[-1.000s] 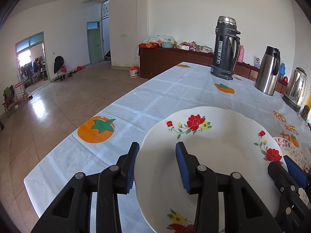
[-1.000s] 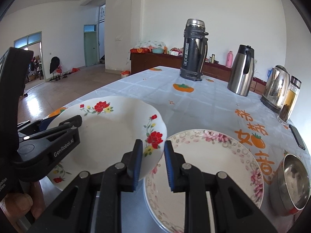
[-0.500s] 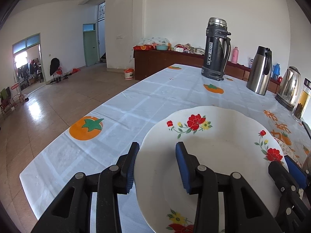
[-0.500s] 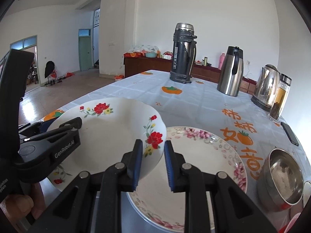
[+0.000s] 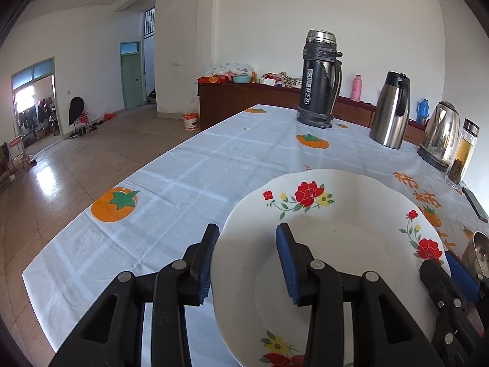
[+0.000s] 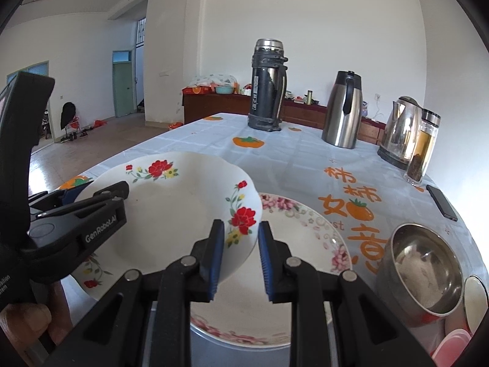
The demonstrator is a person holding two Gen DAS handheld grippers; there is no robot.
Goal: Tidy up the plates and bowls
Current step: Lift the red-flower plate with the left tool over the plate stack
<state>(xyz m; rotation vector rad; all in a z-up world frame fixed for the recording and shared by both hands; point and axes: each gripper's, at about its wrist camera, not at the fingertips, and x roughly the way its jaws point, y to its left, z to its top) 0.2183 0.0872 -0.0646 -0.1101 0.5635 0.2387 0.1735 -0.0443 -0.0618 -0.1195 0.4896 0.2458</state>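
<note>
Left gripper [image 5: 247,258] grips the red-flower plate [image 5: 336,244] at its nine o'clock rim; right gripper [image 6: 240,258] pinches the three o'clock rim, jaws narrow. Plate is held partly above the pink-flower plate [image 6: 305,238] on the tabletop [image 5: 214,165]. Stacking unfinished; steel bowl [image 6: 421,269] at three o'clock awaits sorting.

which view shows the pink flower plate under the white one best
The right wrist view. There the pink-flowered plate lies flat on the tablecloth, its rim showing right of and below the red-flowered white plate that both grippers carry. The left wrist view does not show it; the white plate fills that area.
</note>
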